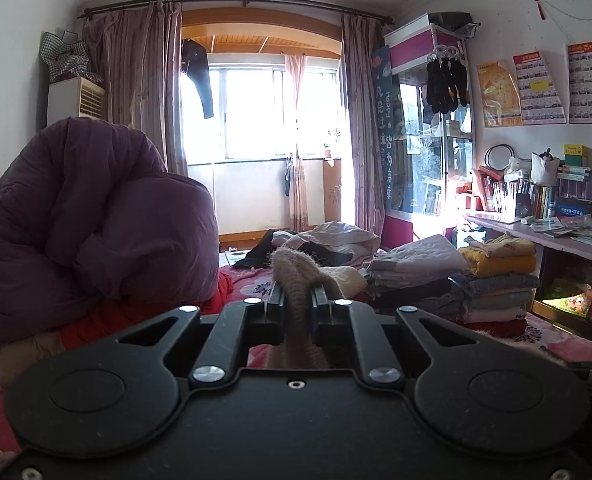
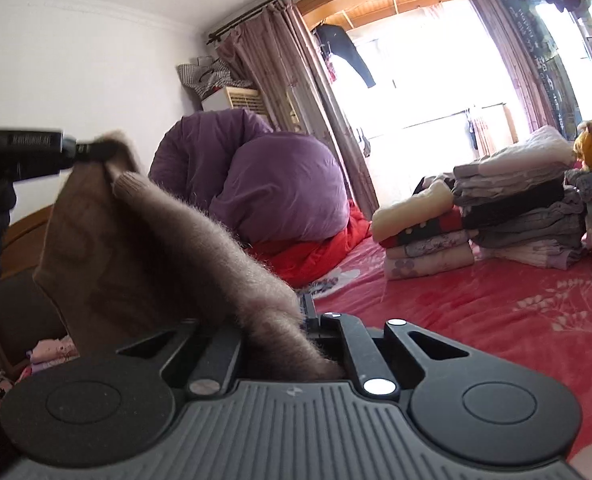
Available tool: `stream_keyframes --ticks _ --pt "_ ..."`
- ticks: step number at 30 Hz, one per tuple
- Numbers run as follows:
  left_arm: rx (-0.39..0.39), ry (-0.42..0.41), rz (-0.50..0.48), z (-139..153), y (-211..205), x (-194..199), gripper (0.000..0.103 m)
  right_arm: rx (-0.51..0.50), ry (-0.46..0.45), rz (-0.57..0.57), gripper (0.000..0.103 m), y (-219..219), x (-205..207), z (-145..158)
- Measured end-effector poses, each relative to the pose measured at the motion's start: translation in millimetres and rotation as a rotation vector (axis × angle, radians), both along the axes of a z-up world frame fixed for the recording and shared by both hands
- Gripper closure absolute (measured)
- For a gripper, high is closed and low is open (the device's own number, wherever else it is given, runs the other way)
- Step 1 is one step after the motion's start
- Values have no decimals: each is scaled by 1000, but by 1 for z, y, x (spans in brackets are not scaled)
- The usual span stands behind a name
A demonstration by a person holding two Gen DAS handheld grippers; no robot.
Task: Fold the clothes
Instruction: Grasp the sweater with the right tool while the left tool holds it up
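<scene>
Left claw (image 1: 298, 294) pinching fuzzy sweater (image 1: 296, 280); folded stacks (image 1: 495, 280) beyond.

The fuzzy sweater (image 2: 184, 248) is pale tan-beige (its ribbed edge (image 1: 296, 280) looks a shade pinker in the left wrist view). Behind the sweater, the bundled quilt (image 2: 264, 176) is plain purple, and the cloth (image 2: 315, 252) under the quilt is bright red. The bedsheet (image 2: 475, 312) beneath the sweater is red-pink with pale flowers and branches. To the right of the sweater, the folded stacks (image 2: 523, 208) run grey, white, black and lilac-flowered, with a mustard-yellow piece (image 1: 499, 262) on top. Both tools, left (image 1: 297, 294) and right (image 2: 296, 316), are black.
</scene>
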State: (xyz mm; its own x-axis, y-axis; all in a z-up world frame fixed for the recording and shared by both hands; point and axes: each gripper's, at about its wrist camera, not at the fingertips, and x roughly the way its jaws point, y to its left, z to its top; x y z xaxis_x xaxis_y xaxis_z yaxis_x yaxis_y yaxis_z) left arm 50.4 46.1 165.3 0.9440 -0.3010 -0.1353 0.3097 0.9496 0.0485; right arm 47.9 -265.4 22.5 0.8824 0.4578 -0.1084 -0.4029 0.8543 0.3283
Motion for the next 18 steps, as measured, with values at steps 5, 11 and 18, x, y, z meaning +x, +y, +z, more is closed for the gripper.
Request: stream_keyframes --ticks 5,11,18 --pt "-1 -89 -29 28 -4 -24 93 -19 -165 -32 94 -18 -16 62" --pt "16 -169 -94 54 -10 -55 92 -67 -326 -61 94 -38 -44 132" --pt "8 -236 -163 65 -20 -83 92 -67 -387 -64 95 -66 -85 161"
